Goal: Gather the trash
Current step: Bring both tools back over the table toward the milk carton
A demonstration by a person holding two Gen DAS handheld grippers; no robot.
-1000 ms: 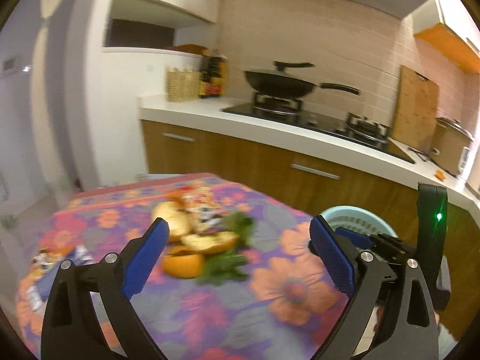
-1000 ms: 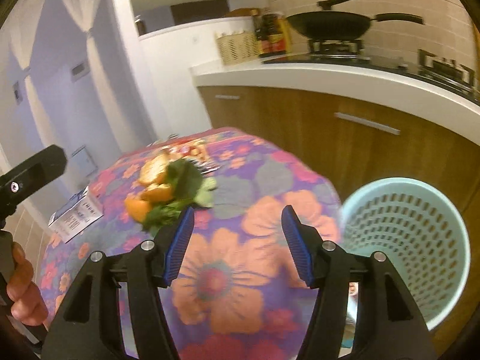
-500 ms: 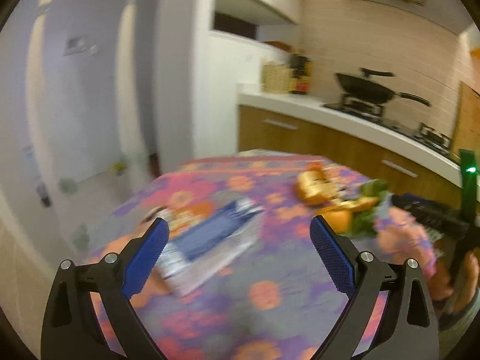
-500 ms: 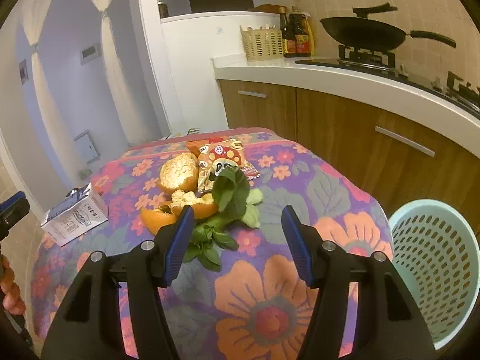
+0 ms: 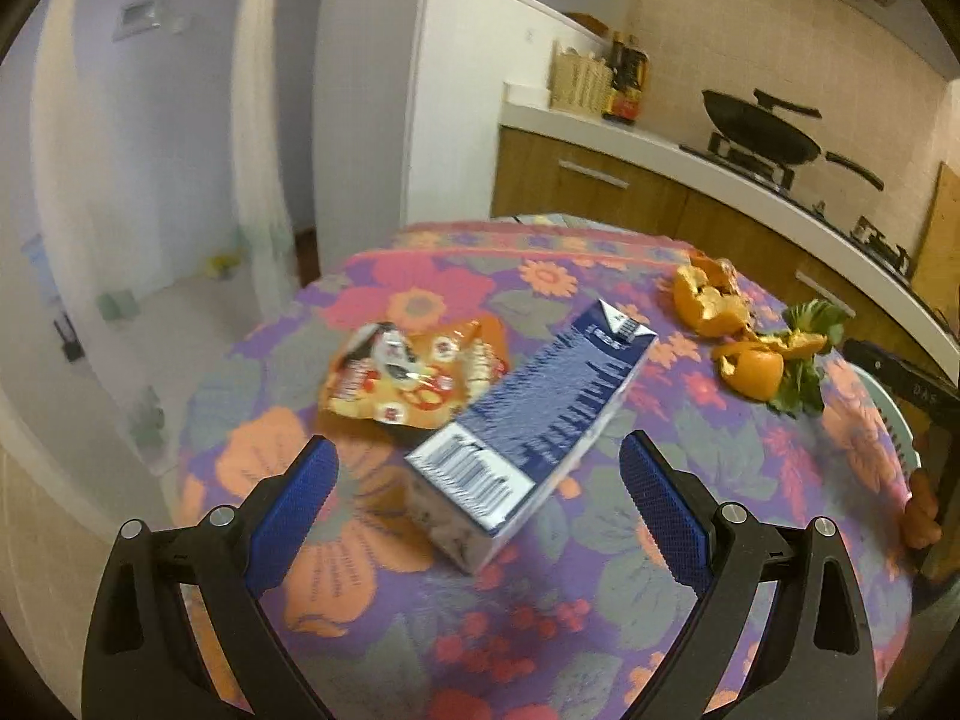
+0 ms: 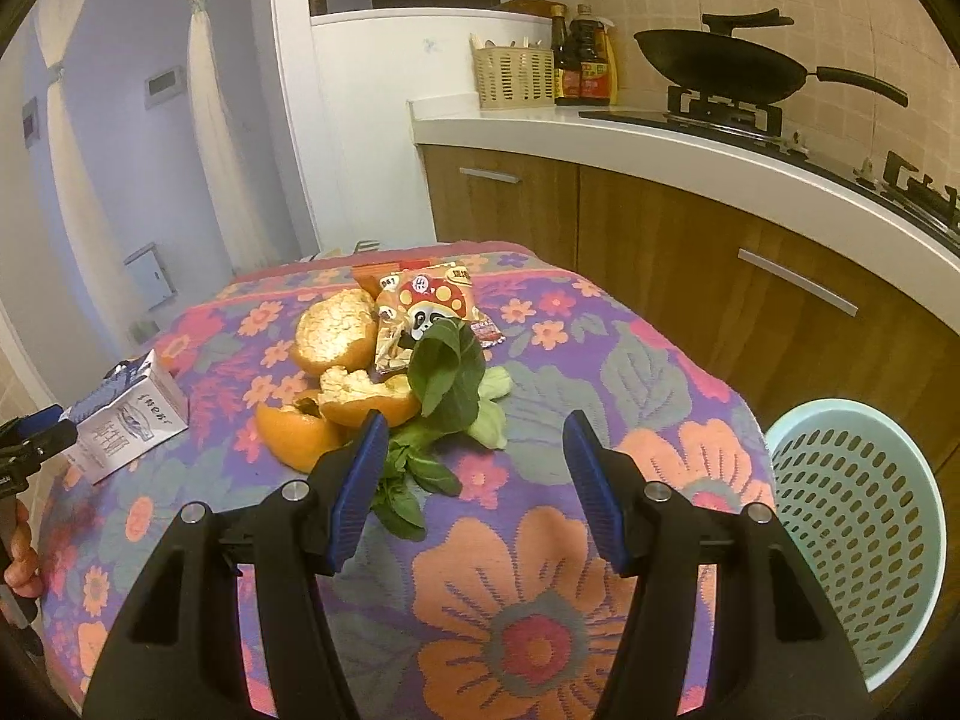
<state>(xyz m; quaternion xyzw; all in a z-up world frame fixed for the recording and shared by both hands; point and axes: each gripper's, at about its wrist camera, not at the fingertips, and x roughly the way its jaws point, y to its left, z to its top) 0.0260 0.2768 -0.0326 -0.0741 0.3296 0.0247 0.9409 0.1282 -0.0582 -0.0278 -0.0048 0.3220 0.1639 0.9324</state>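
Left gripper (image 5: 479,474) is held wide open and empty, lined up on the milk carton (image 5: 534,420) lying on the floral table (image 5: 600,630). Right gripper (image 6: 471,462) is likewise spread, empty, near the orange peels (image 6: 336,396) and greens (image 6: 447,372). Approach step is judged in hand; closing on the carton is called for next, then the basket (image 6: 864,516).

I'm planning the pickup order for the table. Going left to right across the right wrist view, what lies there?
Milk carton → orange peels → snack wrapper → green leaves → laundry-style bin beside the table.
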